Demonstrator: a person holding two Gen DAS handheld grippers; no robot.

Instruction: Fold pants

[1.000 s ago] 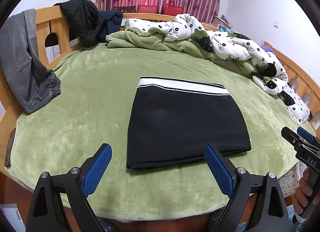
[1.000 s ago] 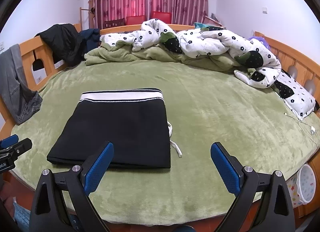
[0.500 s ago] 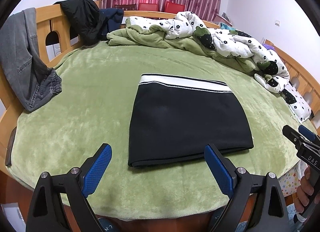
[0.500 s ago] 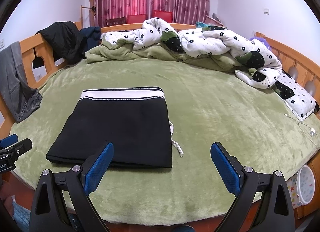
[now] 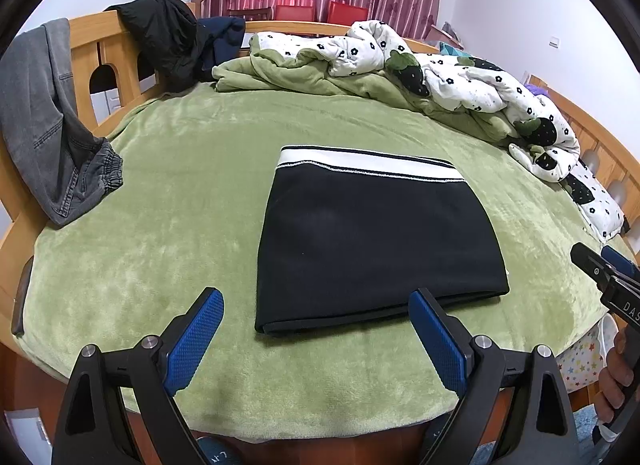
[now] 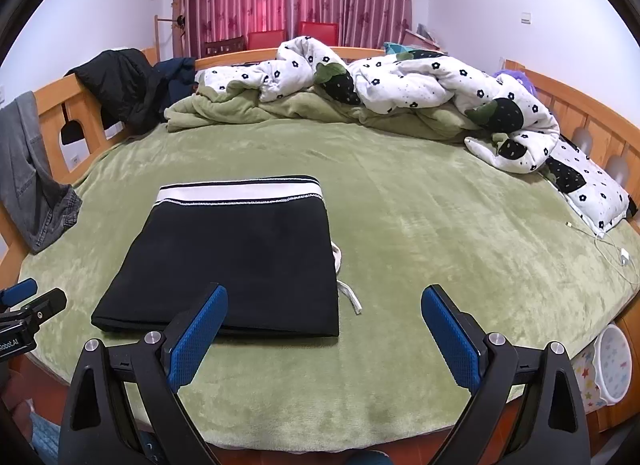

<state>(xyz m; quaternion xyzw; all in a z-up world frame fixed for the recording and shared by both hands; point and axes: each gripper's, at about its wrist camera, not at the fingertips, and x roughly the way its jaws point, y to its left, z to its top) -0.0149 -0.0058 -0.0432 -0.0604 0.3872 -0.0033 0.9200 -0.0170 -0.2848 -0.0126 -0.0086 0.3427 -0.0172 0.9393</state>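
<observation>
Black knit with a white, dark-edged waistband: the folded pants (image 5: 376, 241) lie as a flat rectangle on the green plush blanket (image 5: 168, 233), near the front edge of the bed and a little left of its middle. The waistband faces the far side and the thick folded edge faces the person, which to my eye means the last fold brought the legs up toward the waist. A white drawstring (image 6: 347, 289) pokes out from the stack's right side, the one loose end.

Both tools hang back just off the bed's near edge, touching nothing. The left gripper (image 5: 316, 335) has its blue pads spread wide and empty, aimed at the near fold. The right gripper (image 6: 324, 331) is likewise released and holds nothing, set off to the pants' right, with its left pad in line with the near edge. That stand-off looks like a finished job.

The rumpled flowered quilt (image 6: 420, 85) is heaped along the far side, and grey jeans (image 5: 44, 125) hang over the wooden rail at left, clear of the folding space.
</observation>
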